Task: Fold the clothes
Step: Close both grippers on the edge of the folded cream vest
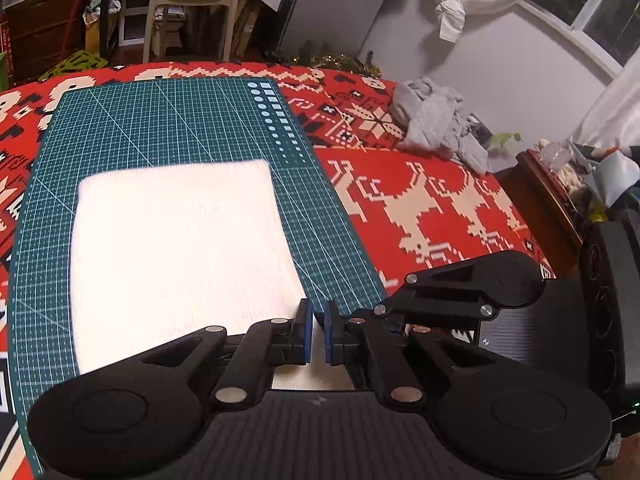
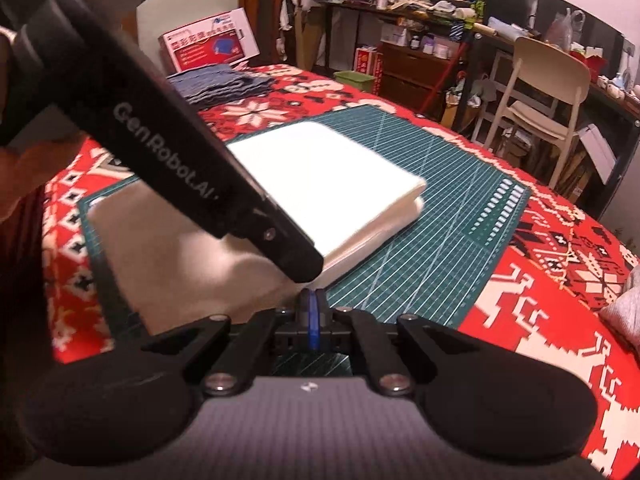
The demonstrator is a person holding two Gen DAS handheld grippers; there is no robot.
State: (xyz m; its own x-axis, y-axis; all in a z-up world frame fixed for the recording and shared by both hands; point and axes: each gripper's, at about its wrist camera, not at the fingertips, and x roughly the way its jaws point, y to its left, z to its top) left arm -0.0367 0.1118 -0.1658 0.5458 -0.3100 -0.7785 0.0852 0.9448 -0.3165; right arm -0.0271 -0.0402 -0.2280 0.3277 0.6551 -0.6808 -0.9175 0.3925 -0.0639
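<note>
Lying folded on the green mat (image 2: 420, 248), white cloth (image 2: 320, 176) (two thick layers)

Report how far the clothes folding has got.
Done: a white cloth lies folded into a layered rectangle on the green cutting mat; a folded blue-grey stack sits beyond it. In hand: the left gripper, slightly open, and the shut right gripper sit at the white cloth's edge. Left: a crumpled grey garment.
</note>
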